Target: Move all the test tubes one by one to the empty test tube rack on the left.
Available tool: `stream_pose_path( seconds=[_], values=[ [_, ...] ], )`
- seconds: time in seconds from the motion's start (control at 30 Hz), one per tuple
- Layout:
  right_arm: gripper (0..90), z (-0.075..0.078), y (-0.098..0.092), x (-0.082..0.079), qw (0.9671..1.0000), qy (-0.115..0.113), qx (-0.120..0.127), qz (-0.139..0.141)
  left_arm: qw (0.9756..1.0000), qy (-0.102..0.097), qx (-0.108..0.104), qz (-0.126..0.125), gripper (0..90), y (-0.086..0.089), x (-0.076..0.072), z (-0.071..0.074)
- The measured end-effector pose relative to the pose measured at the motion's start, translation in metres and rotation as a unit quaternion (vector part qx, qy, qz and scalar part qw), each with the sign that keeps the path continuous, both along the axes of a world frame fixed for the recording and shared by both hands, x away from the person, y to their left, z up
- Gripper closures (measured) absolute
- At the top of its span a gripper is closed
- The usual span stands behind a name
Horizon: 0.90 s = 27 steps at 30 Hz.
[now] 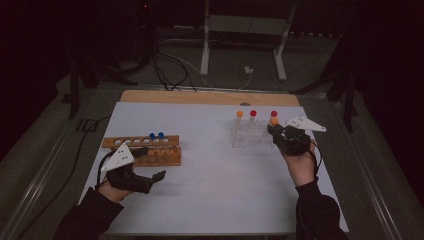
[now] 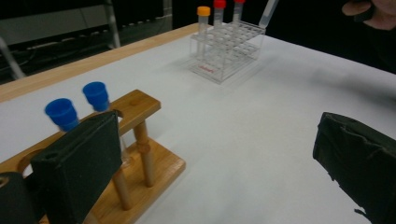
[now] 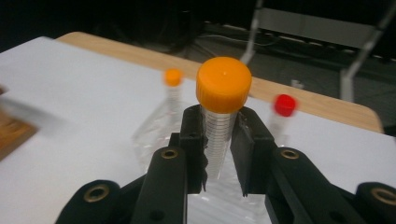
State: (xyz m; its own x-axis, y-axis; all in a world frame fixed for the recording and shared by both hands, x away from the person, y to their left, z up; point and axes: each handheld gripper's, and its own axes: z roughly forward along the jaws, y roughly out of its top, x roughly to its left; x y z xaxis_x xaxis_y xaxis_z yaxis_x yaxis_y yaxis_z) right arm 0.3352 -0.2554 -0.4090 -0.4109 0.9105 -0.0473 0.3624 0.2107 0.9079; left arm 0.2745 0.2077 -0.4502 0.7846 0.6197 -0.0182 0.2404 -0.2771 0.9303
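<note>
An orange-capped tube [image 3: 223,112] is seen clamped in the right hand-held gripper [image 3: 218,140]; graduations shown there, lost from above. Left hand-held gripper [image 2: 219,158] held wide at 7 o'clock by the wooden rack [image 2: 140,140].

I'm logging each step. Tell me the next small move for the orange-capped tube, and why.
Probably keep lifting it straight up until its tip clears the clear rack. The right gripper has its jaws shut on the orange-capped tube just below the cap, and its lower end seems to sit low over the rack.
</note>
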Motion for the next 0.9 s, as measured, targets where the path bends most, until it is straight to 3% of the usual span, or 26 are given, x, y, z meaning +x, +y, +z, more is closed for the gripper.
stream_pose_path(
  seconds=[0.2,0.53,0.9],
  values=[
    [74.5,-0.005,0.02,-0.011,0.9986,0.011,-0.013,0.05,0.9999,-0.004,0.005,-0.013,2.1,-0.007,-0.003,0.004],
    [74.5,-0.013,0.057,-0.026,0.9921,0.026,-0.031,0.119,0.9991,-0.01,0.003,-0.042,2.1,-0.021,-0.005,0.013],
    [74.5,-0.029,0.1,-0.044,0.9767,0.046,-0.058,0.201,0.9963,-0.012,-0.003,-0.085,3.4,-0.045,-0.005,0.022]
  ],
)
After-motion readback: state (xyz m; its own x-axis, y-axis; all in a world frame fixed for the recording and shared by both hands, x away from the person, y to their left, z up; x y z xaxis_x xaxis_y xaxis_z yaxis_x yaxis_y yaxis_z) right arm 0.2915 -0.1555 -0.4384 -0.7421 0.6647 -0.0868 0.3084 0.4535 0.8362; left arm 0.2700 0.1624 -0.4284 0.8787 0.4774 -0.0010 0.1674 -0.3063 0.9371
